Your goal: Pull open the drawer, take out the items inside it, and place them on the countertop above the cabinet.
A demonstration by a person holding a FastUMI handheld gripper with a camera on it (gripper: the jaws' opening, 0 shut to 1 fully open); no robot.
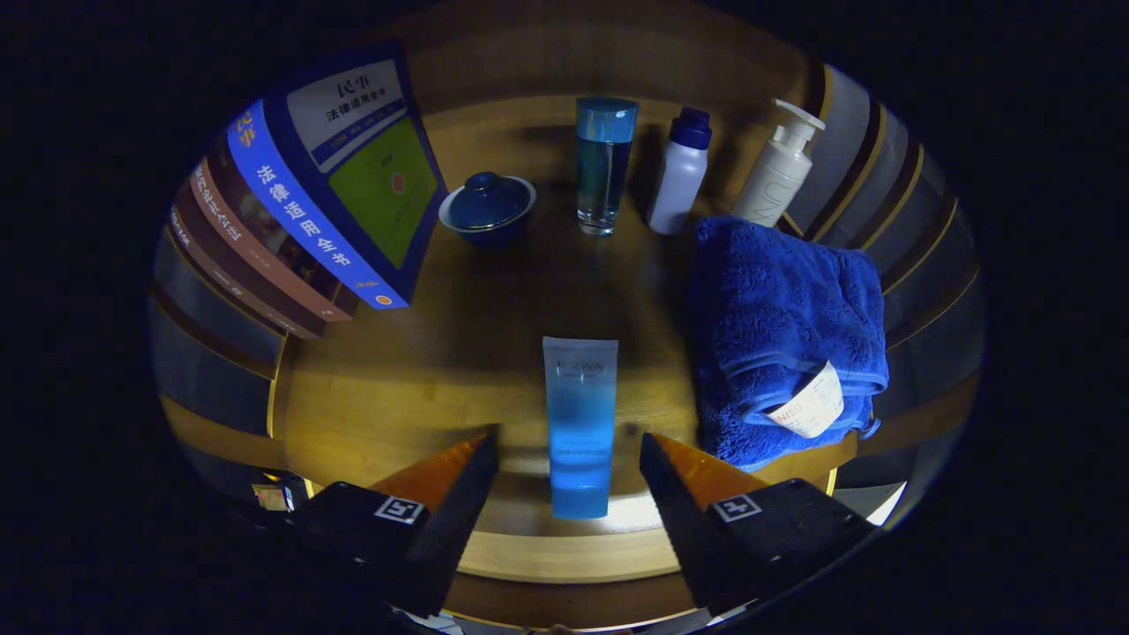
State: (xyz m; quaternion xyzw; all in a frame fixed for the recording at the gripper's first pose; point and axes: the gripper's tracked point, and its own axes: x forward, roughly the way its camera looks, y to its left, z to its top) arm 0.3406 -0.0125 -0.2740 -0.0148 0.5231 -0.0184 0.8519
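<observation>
A translucent blue tube lies lengthwise on the wooden countertop, its cap end between my two fingers. The gripper is open, with a clear gap on each side of the tube, so neither finger touches it. Beyond the tube, near the back of the countertop, stand a lidded blue bowl, a tall clear blue bottle, a white bottle with a dark cap and a white pump bottle.
A folded blue towel with a white tag lies right of the tube. Several books lean at the left side of the countertop. The wooden front edge runs just below the fingers.
</observation>
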